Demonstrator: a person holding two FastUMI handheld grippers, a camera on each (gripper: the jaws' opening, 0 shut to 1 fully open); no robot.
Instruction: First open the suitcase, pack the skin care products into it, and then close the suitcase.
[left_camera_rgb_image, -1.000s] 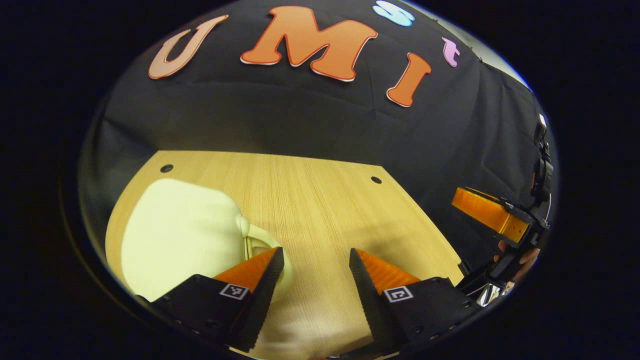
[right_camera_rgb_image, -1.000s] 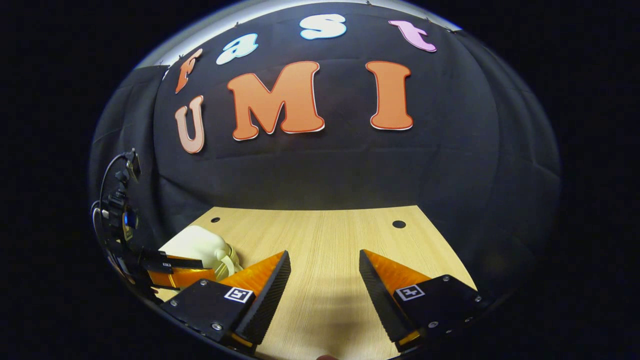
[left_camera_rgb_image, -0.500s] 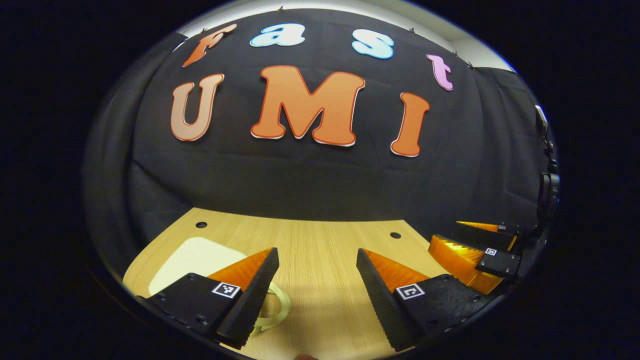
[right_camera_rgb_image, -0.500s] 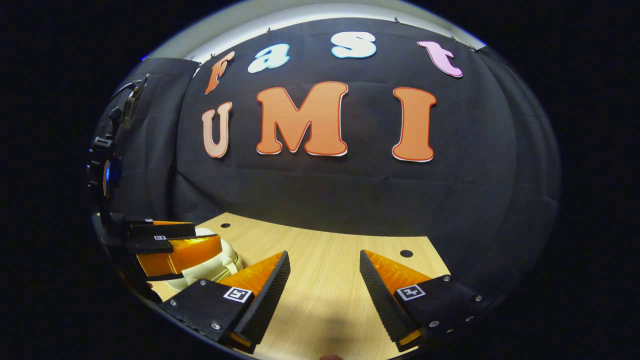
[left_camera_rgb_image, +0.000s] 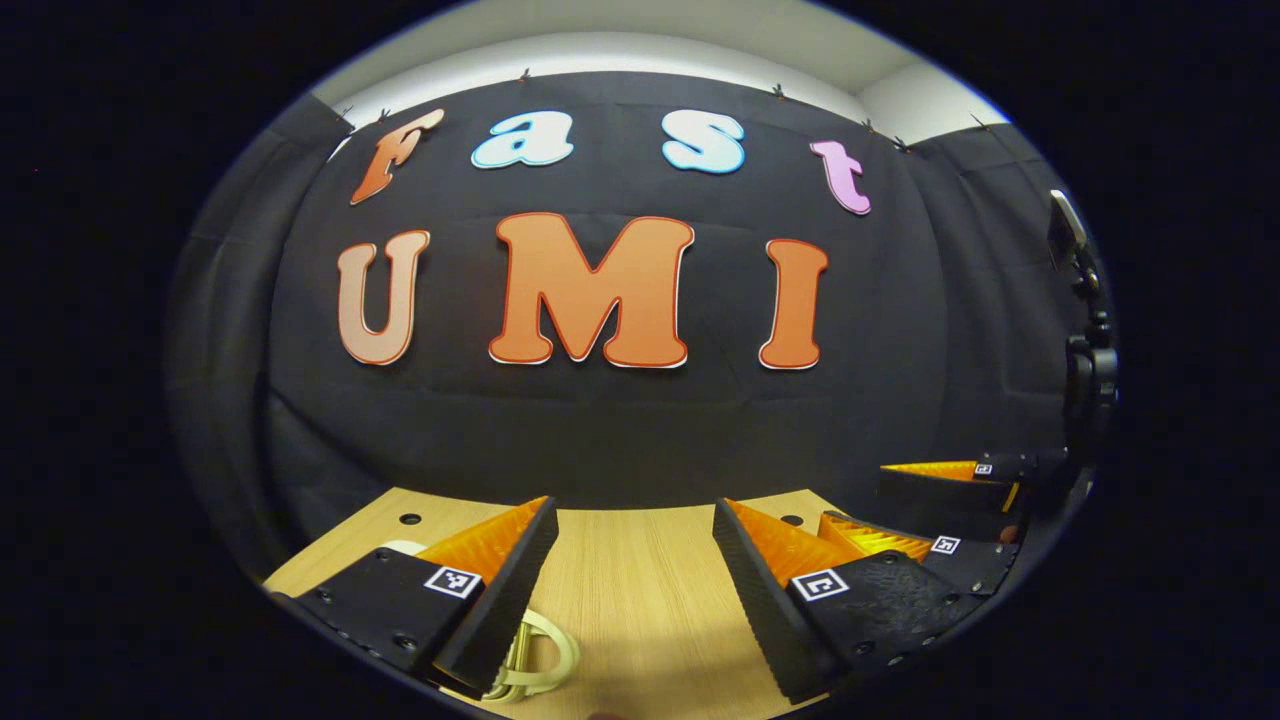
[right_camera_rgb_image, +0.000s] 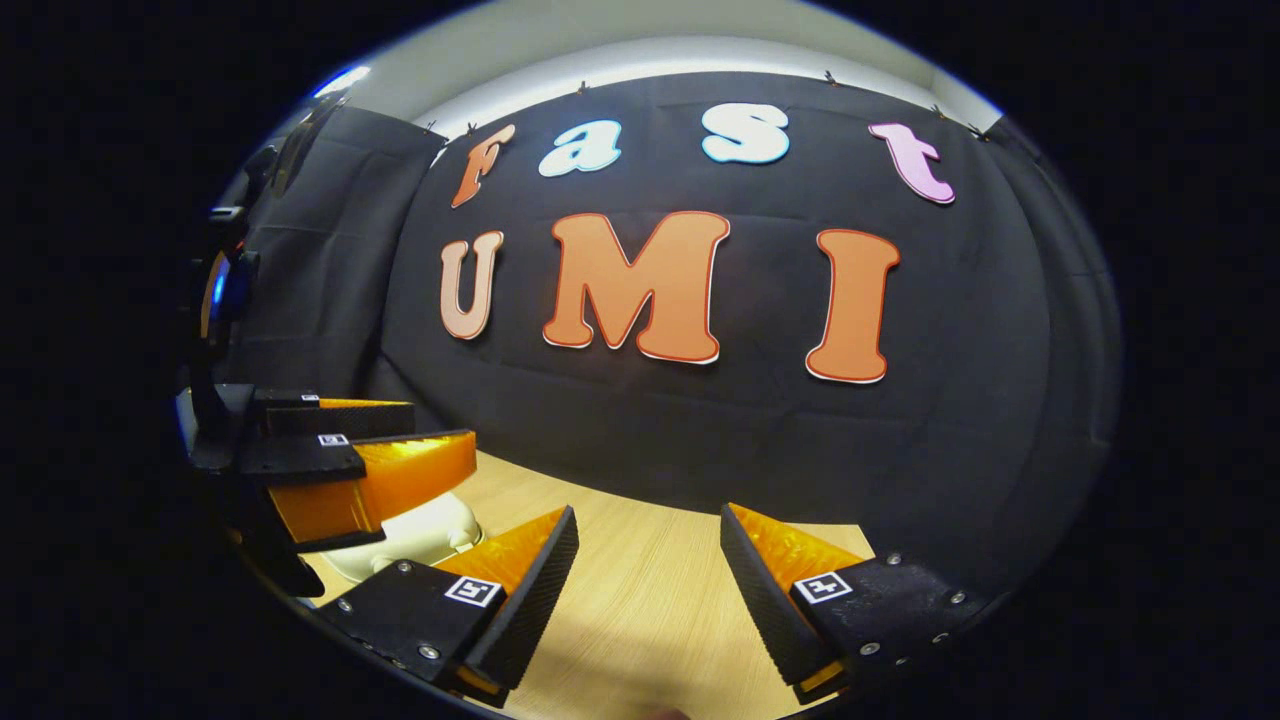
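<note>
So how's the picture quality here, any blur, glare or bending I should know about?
Left gripper view: sharp, strong fisheye bowing of the table, soft shadow near the suitcase handle. Right gripper view: also sharp, wall curved, slight sheen on the other hand-held gripper.

No readable text, brand or number on anything. Small square black-and-white markers sit on the left gripper (left_camera_rgb_image: 635, 520) fingers and the right gripper (right_camera_rgb_image: 648, 530) fingers, but carry no words.
</note>
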